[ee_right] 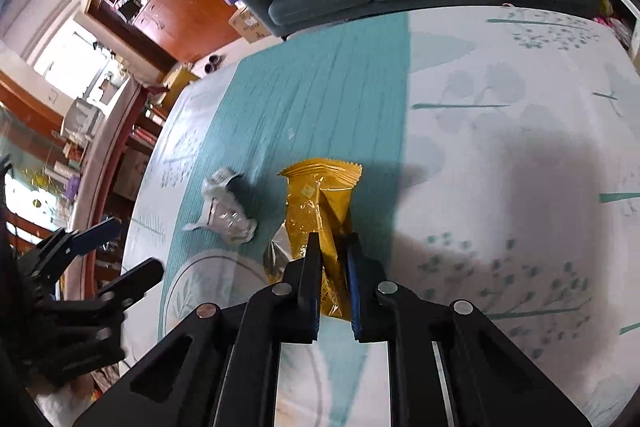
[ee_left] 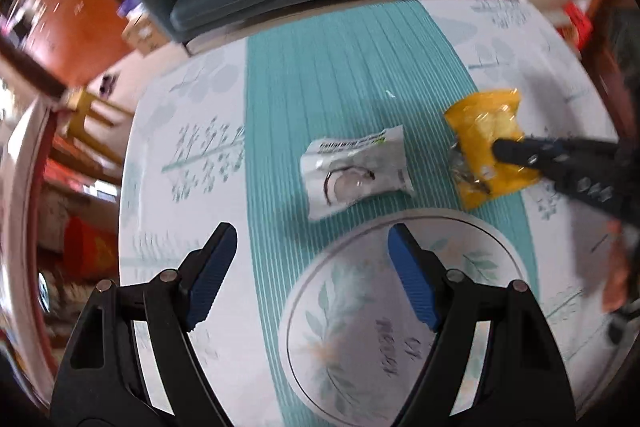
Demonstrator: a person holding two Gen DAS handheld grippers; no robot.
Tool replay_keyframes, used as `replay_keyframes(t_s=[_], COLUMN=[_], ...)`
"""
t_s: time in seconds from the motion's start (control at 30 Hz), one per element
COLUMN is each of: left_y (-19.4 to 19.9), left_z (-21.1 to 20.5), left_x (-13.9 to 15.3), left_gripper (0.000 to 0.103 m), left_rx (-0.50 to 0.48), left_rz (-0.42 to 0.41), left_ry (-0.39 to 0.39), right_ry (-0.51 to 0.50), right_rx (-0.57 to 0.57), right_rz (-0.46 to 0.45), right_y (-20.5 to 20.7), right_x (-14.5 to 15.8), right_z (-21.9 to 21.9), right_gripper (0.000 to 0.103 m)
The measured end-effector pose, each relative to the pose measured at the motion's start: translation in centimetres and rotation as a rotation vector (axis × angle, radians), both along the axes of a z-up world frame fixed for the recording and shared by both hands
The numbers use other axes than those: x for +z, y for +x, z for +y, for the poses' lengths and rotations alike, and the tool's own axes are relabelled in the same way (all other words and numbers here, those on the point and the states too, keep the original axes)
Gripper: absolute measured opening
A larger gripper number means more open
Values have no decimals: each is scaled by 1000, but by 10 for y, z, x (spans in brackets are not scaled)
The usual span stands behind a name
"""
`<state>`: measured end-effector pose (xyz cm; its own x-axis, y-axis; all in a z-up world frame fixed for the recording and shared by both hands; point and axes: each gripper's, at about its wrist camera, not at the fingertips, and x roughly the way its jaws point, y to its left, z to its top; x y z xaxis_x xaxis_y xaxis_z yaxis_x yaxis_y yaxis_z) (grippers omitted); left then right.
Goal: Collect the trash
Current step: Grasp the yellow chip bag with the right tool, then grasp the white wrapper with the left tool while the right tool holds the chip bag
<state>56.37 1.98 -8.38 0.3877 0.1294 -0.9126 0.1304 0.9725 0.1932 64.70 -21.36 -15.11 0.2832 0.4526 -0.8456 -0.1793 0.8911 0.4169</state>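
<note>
the right gripper [ee_right: 334, 267] has its fingers pinched on the near end of the yellow wrapper [ee_right: 320, 203], which lies flat on the tablecloth [ee_right: 500, 107] straight ahead of it. the left gripper [ee_left: 312, 267] hangs spread wide and empty, with the white wrapper [ee_left: 356, 171] on the cloth just ahead of its tips, slightly right of centre. the hold catches only a thin edge of slick film, so a quick lift could let the yellow wrapper slide out, or snag the cloth underneath.
</note>
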Motion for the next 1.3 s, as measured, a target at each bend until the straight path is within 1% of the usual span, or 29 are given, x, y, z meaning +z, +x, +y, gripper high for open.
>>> replay_keyframes(t_s=[0.07, 0.13, 0.23, 0.33, 0.43, 0.5, 0.57, 0.6, 0.67, 0.7, 0.73, 0.77, 0.8, 0.87, 1.03, 1.1, 1.2, 1.27, 1.3], left_y=[11, 21, 33, 45, 56, 62, 67, 69, 72, 72, 72, 72, 71, 67, 41, 24, 3, -8, -9], left_z=[-9, -21, -36, -46, -54, -57, -54, -51, -44, -41, -36, -33, -27, -18, 8, 15, 23, 30, 34], left_x=[-5, -10, -17, -26, -38, -48, -47, -47, -45, -44, -44, -45, -47, -46, -31, -23, -12, -7, -5], left_gripper=[76, 76, 76, 76, 76, 76, 68, 58, 52, 40, 13, 4, 2, 0, 0, 0, 0, 0, 0], left_rx=[-71, -167, -282, -356, -403, -411, -395, -378, -337, -319, -299, -280, -241, -189, -70, -40, -19, 22, 38], left_rz=[9, 13, 33, 76, 135, 171, 178, 193, 205, 208, 219, 229, 238, 225, 177, 166, 168, 164, 167], left_ry=[20, 61, 101, 118, 147, 161, 129, 116, 83, 74, 62, 55, 43, 15, -106, -151, -192, -196, -211], right_ry=[30, 53, 75, 97, 111, 117, 125, 126, 132, 138, 137, 137, 140, 146, 146, 149, 146, 138, 134], right_rx=[-16, -19, -18, -20, -23, -29, -38, -43, -51, -55, -59, -64, -67, -76, -72, -68, -62, -62, -62], right_rz=[8, 12, 14, 23, 29, 32, 41, 43, 48, 49, 50, 50, 50, 50, 48, 45, 31, 18, 14], right_y=[7, 2, 5, 4, 3, -2, -5, -7, -14, -17, -19, -21, -23, -30, -51, -63, -84, -101, -104], right_x=[-3, -1, -5, -7, -11, -12, -15, -16, -17, -18, -17, -17, -17, -17, -13, -9, 1, 9, 13], right_z=[-14, -22, -34, -42, -44, -51, -58, -53, -57, -59, -61, -62, -65, -67, -65, -63, -56, -52, -44], right_gripper=[11, 11, 11, 11, 11, 11, 11, 11, 11, 11, 11, 11, 11, 11, 11, 11, 11, 11, 11])
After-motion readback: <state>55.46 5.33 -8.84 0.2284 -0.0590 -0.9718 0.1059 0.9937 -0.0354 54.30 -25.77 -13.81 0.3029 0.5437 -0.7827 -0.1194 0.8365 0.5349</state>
